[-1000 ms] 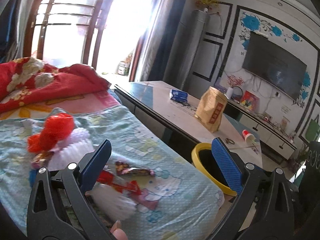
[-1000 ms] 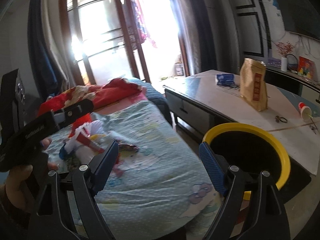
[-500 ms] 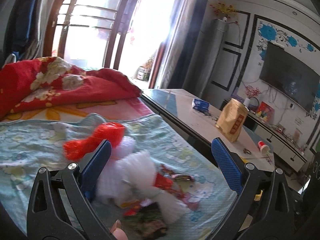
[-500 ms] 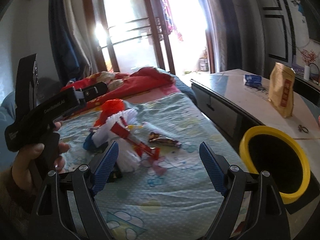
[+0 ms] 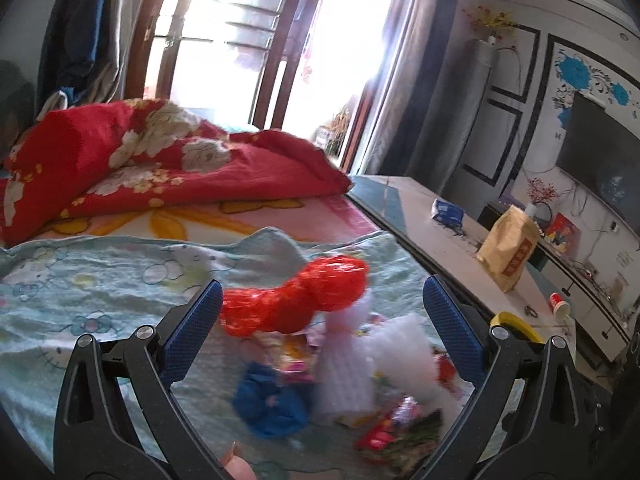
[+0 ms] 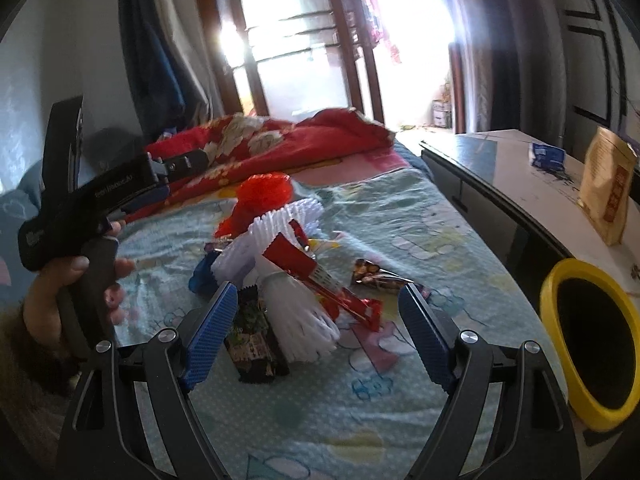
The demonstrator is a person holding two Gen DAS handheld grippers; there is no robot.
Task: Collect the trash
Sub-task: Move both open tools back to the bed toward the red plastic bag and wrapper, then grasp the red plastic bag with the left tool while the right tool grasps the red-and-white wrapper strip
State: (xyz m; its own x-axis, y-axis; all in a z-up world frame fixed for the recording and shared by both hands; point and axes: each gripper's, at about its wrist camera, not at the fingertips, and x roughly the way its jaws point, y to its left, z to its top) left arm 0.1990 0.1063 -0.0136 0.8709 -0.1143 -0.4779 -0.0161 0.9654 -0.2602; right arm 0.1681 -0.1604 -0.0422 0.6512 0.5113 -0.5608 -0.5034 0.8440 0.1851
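A trash pile lies on the pale blue bed sheet (image 6: 400,216). It holds a red plastic bag (image 5: 296,300) (image 6: 264,192), white foam netting (image 5: 348,360) (image 6: 296,312), a red wrapper (image 6: 320,280), a dark wrapper (image 6: 252,340), a brown wrapper (image 6: 376,274) and a blue crumpled piece (image 5: 268,400). My left gripper (image 5: 322,332) is open just above the pile, framing the red bag. My right gripper (image 6: 318,340) is open and empty, with the foam netting seen between its fingers. A hand holds the left gripper (image 6: 180,176) at the left of the right wrist view. The black bin with a yellow rim (image 6: 588,344) (image 5: 516,326) stands to the right of the bed.
A red flowered quilt (image 5: 160,168) is heaped at the far end of the bed. The long low table (image 6: 520,184) on the right carries a tan paper bag (image 5: 508,252), a blue packet (image 5: 448,212) and a paper cup (image 5: 558,304). A television (image 5: 600,160) hangs beyond.
Both views have swung left from the bin toward the trash pile and moved closer. The pile now sits between both pairs of fingers; the bin has slid to the right edge. Both grippers stay open.
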